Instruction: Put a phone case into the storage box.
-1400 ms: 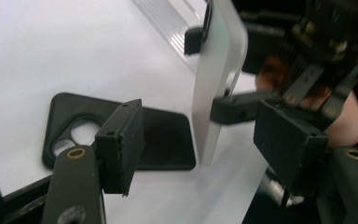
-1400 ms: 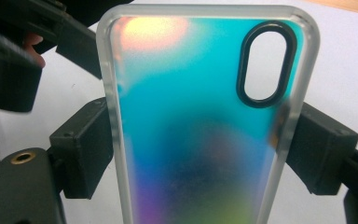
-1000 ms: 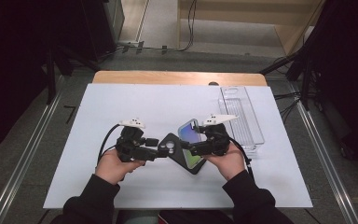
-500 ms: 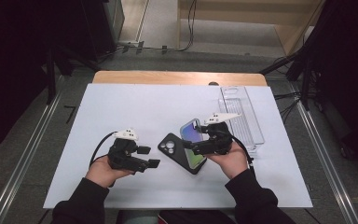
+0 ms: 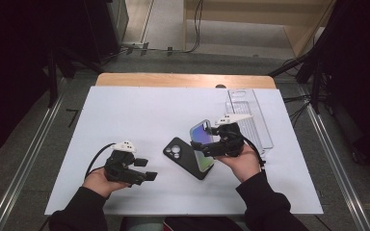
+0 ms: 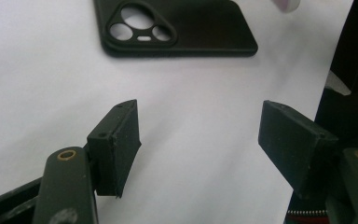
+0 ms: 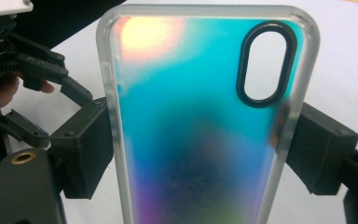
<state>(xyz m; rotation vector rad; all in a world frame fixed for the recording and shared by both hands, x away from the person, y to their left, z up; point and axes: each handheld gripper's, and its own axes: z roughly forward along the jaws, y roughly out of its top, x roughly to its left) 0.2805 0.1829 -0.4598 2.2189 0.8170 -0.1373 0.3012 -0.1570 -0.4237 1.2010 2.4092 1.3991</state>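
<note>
Iridescent case (image 7: 200, 121) clamped in right tongs (image 7: 200, 154), bottom cut off; left tongs (image 6: 200, 140) open, empty; black case (image 6: 177, 28) top cropped.

White mat (image 5: 139, 110) lies bare at left; black case (image 5: 188, 156) and clear tray (image 5: 253, 118) crowd the right.

A second ago the left gripper (image 5: 147, 169) sat at the black phone case with the triangular camera cut-out (image 5: 185, 157), near the middle of the high view. Since then it has drawn away toward the lower left of the frame and sunk closer to the white table sheet (image 5: 125, 115). Its jaws now stand open and empty, apart from the case.
</note>
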